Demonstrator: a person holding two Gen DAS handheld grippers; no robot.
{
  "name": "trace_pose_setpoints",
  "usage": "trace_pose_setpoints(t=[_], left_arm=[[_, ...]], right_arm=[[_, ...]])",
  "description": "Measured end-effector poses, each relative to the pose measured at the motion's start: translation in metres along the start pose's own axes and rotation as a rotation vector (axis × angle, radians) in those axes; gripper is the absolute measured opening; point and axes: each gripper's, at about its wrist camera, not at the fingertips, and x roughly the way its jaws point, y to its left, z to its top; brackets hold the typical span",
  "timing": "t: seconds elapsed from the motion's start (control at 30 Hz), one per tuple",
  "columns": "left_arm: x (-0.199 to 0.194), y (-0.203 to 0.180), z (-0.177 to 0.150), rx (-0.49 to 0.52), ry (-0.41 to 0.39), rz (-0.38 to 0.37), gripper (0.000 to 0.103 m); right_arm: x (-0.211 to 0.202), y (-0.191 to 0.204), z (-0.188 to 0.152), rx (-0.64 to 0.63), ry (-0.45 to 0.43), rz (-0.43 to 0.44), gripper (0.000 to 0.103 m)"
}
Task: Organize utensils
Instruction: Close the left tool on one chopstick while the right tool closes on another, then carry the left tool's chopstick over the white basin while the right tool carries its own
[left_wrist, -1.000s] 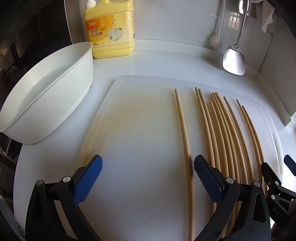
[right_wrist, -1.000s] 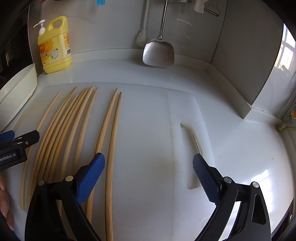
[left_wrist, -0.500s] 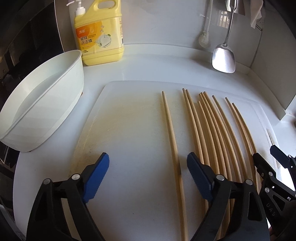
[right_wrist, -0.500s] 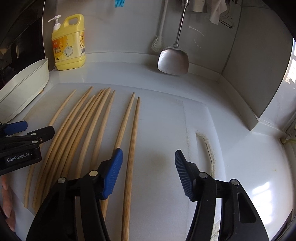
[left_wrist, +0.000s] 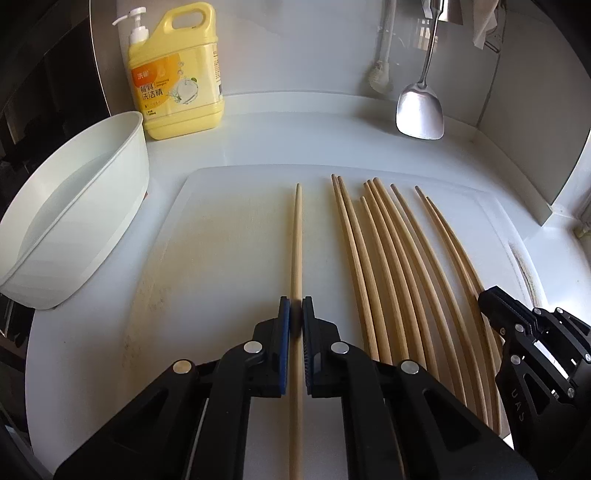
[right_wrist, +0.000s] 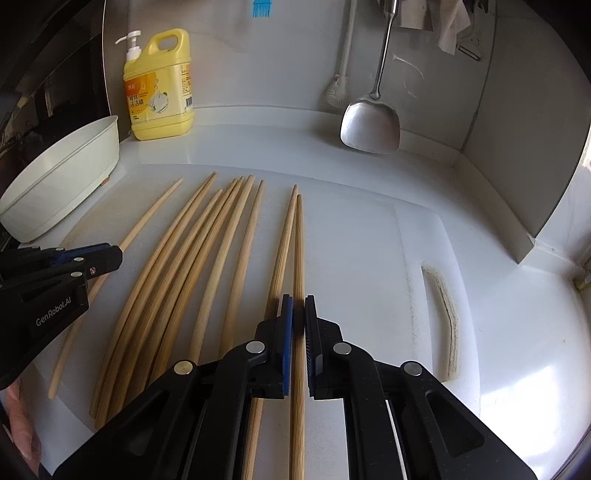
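Bamboo chopsticks lie lengthwise on the cutting board (left_wrist: 221, 229); the left tool (left_wrist: 296, 314) has just closed on the lone chopstick (left_wrist: 296, 240), the right tool (right_wrist: 298, 314) on the rightmost chopstick (right_wrist: 298, 251).

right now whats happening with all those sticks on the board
A person holds a gripper in each hand over a white cutting board lined with long wooden chopsticks. The left gripper, whose jaws have just been closing, is shut on the lone leftmost chopstick. The right gripper, likewise just closed, is shut on the rightmost chopstick. Both chopsticks look to lie on the board, not yet lifted. A white tub sits to the left.
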Motion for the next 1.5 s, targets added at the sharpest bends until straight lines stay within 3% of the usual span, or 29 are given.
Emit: trace_pose_setpoints(t=[0.2, 0.43, 0.57, 0.73, 0.9, 1.13, 1.3, 1.5], left_arm=[[-0.008, 0.009, 0.000, -0.036, 0.050, -0.033, 0.007], [-0.052, 0.023, 0.018, -0.065, 0.026, -0.037, 0.007], [-0.084, 0.048, 0.032, -0.108, -0.001, -0.025, 0.007], [-0.116, 0.106, 0.047, -0.174, -0.038, 0.032, 0.007], [-0.120, 0.186, 0.061, -0.227, -0.052, 0.083, 0.007], [-0.101, 0.287, 0.086, -0.235, -0.048, 0.086, 0.007], [-0.069, 0.323, 0.098, -0.213, -0.011, 0.051, 0.007], [-0.022, 0.337, 0.107, -0.185, 0.059, 0.004, 0.007]], right_arm=[[-0.008, -0.014, 0.001, 0.087, 0.020, 0.055, 0.006], [-0.039, -0.014, 0.024, 0.098, -0.016, 0.101, 0.006], [-0.063, 0.006, 0.054, 0.065, -0.055, 0.152, 0.006], [-0.079, 0.062, 0.102, -0.015, -0.090, 0.251, 0.006], [-0.081, 0.137, 0.145, -0.047, -0.129, 0.356, 0.006], [-0.039, 0.247, 0.192, -0.016, -0.061, 0.453, 0.006], [0.004, 0.300, 0.207, 0.013, 0.018, 0.447, 0.006], [0.051, 0.326, 0.215, 0.056, 0.117, 0.411, 0.006]])
